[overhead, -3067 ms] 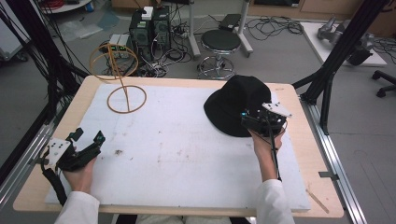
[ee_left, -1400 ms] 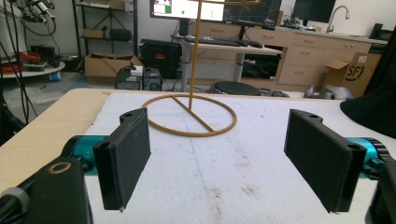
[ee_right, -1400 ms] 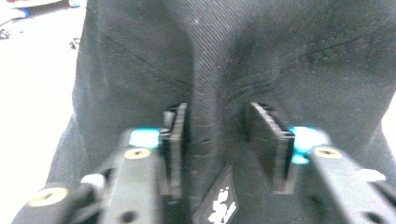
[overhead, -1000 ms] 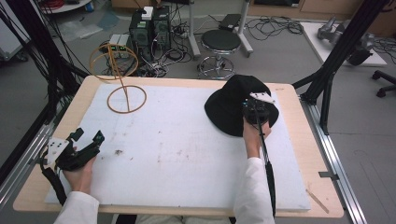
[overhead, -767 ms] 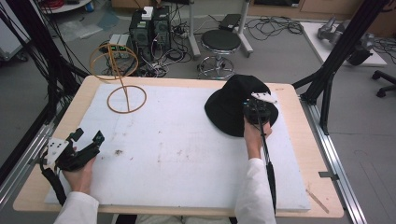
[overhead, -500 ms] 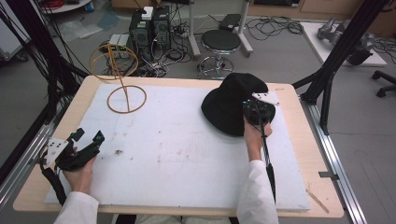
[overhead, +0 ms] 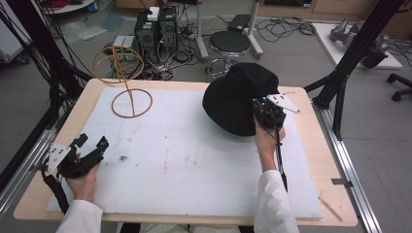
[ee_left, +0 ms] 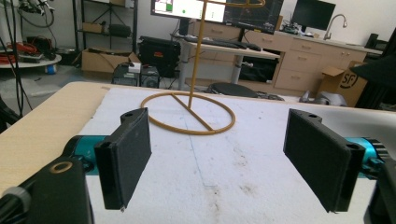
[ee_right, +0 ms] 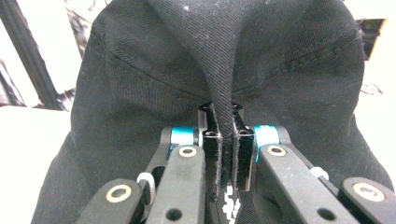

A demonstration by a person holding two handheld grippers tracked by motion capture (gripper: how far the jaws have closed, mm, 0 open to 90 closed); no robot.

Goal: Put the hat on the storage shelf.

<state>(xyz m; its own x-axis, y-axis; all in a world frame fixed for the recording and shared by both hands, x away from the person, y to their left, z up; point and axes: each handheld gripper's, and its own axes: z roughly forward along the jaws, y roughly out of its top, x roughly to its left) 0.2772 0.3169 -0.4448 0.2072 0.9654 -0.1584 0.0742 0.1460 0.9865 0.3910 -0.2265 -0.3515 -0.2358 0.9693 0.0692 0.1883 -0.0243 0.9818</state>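
Observation:
A black fabric hat [overhead: 238,97] hangs lifted off the white mat at the back right. My right gripper [overhead: 265,112] is shut on a fold of the hat [ee_right: 224,70], pinched between the two jaws in the right gripper view, where my right gripper [ee_right: 224,135] points up into the cloth. A yellow wire stand [overhead: 127,82] with a ring base and a ring top rises at the back left; the stand [ee_left: 196,93] is ahead of my left gripper [ee_left: 229,158]. My left gripper [overhead: 90,145] rests at the front left, open, nothing between its jaws.
The white mat [overhead: 184,160] covers a wooden table [overhead: 311,141]. Black frame posts [overhead: 350,58] stand at the right and left edges. Beyond the far edge are a stool [overhead: 228,43] and computer boxes [overhead: 155,29] on the floor.
My right gripper has risen with the hat, which now hangs higher and more bunched than one second ago. The left gripper has kept still.

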